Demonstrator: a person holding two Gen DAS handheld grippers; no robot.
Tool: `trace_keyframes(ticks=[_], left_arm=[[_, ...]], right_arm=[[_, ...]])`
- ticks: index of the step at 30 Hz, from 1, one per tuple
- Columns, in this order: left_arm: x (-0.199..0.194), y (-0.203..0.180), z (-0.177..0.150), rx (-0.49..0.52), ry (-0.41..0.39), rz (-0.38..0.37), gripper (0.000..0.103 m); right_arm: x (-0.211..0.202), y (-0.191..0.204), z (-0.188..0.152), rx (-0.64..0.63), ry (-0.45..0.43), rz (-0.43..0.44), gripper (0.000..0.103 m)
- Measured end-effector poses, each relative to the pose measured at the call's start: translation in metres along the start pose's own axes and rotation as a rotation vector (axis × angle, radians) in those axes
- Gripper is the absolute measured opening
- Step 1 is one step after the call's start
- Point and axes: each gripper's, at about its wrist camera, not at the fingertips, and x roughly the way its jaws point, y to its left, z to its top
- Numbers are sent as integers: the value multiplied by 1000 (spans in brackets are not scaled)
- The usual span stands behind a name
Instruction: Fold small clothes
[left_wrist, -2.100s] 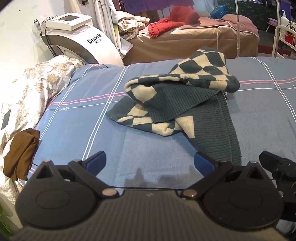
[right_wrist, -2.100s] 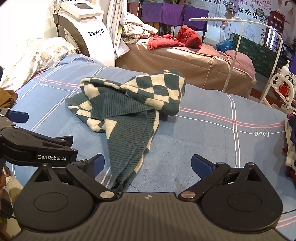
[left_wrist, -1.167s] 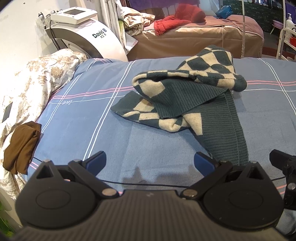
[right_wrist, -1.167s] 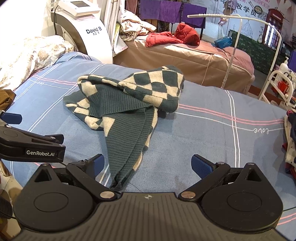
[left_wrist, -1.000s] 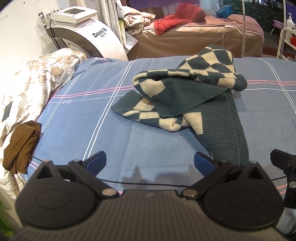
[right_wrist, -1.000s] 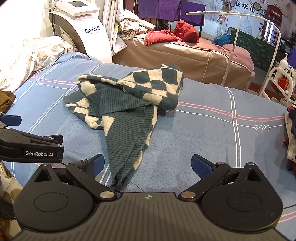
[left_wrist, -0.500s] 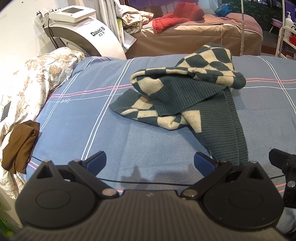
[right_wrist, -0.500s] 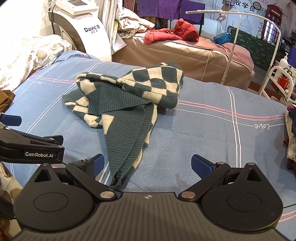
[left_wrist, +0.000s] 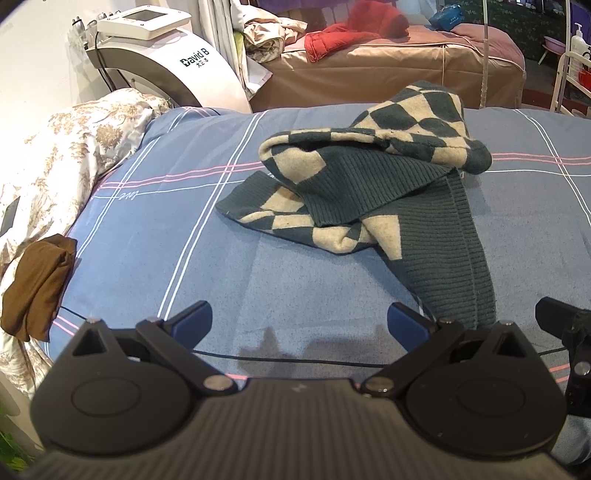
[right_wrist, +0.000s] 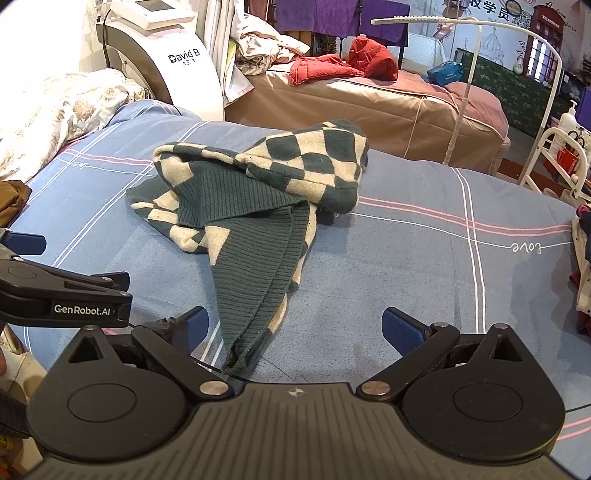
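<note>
A crumpled green-and-cream checked knit garment is seen lying on a blue bedsheet crossed by white and pink lines. The left gripper is held over the sheet with its 2 fingers spread wide and nothing between them; the garment lies ahead of it and to its right, and a ribbed dark green section trails down close to its right fingertip. Whether that tip touches the cloth cannot be told. The right gripper is likewise spread apart and empty; here the garment lies ahead and to its left, and the narrow ribbed end reaches down just beside its left fingertip. Far to the left of the left gripper, a folded brown cloth rests at the sheet's edge beside a floral quilt.
</note>
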Motion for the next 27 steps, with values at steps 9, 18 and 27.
trace_keyframes(ticks=[9, 18, 27], left_arm=[[1, 0, 0, -1, 5, -5, 103], [4, 0, -2, -14, 14, -13, 103], [14, 10, -3, -55, 63, -45, 103]], right_arm=[[3, -2, -1, 9, 8, -3, 103], [2, -2, -1, 18, -5, 19, 103], [6, -9, 9, 49, -51, 88, 103]])
